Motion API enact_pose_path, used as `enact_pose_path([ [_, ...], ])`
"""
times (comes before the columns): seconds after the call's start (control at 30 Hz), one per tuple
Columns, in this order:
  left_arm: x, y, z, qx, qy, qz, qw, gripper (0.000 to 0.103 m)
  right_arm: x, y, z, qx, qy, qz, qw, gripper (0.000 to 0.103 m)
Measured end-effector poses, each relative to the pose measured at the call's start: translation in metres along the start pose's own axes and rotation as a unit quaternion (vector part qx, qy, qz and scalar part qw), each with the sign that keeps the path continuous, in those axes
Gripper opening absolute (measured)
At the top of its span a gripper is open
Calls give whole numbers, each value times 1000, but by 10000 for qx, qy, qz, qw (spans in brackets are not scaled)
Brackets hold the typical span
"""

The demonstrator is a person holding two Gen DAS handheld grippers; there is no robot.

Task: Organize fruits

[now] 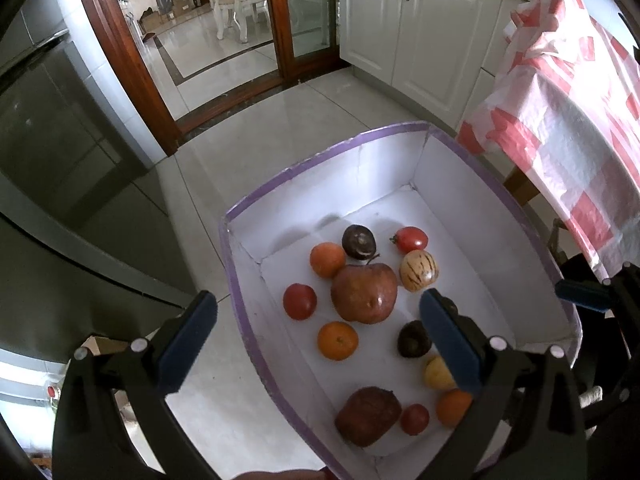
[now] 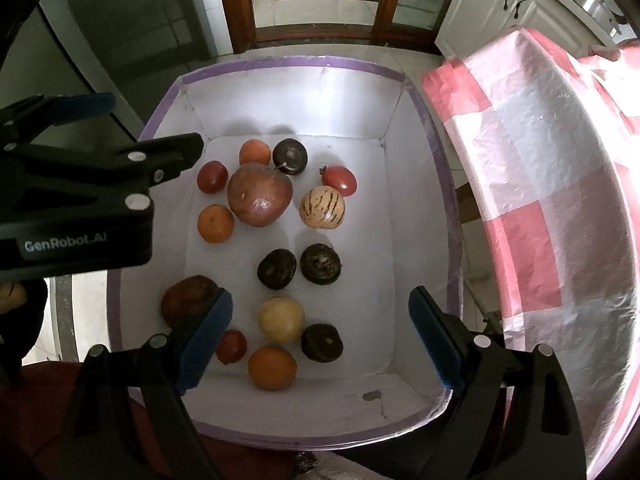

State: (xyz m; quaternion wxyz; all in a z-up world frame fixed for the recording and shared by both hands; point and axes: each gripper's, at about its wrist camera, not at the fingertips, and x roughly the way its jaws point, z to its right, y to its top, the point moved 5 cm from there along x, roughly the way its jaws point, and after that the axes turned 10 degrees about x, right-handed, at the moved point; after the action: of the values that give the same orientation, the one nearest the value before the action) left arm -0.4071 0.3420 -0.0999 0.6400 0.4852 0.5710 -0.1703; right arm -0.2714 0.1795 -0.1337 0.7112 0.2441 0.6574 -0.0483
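Fruits (image 2: 260,194) inside white box (image 2: 280,100)

Black left gripper (image 2: 132,128) marked GenRobot.AI, blue-padded jaws, silver screws.

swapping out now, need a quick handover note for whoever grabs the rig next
Left claw: open, empty, above the box's left side.
Right claw: open, empty, above the near end.
All fruit lies loose in the white cardboard box with purple rim: large red-brown apple, striped yellow melon, oranges, red tomatoes and dark round fruits mixed.
Done: no sorting visible.
Left: everything.
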Motion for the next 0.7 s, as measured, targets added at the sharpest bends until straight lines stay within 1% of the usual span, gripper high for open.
enact_pose_path([
  [0.7,4,-3,2,3,-59,-48,10000,102,1,-3,-1,3,23,-15,10000,87],
])
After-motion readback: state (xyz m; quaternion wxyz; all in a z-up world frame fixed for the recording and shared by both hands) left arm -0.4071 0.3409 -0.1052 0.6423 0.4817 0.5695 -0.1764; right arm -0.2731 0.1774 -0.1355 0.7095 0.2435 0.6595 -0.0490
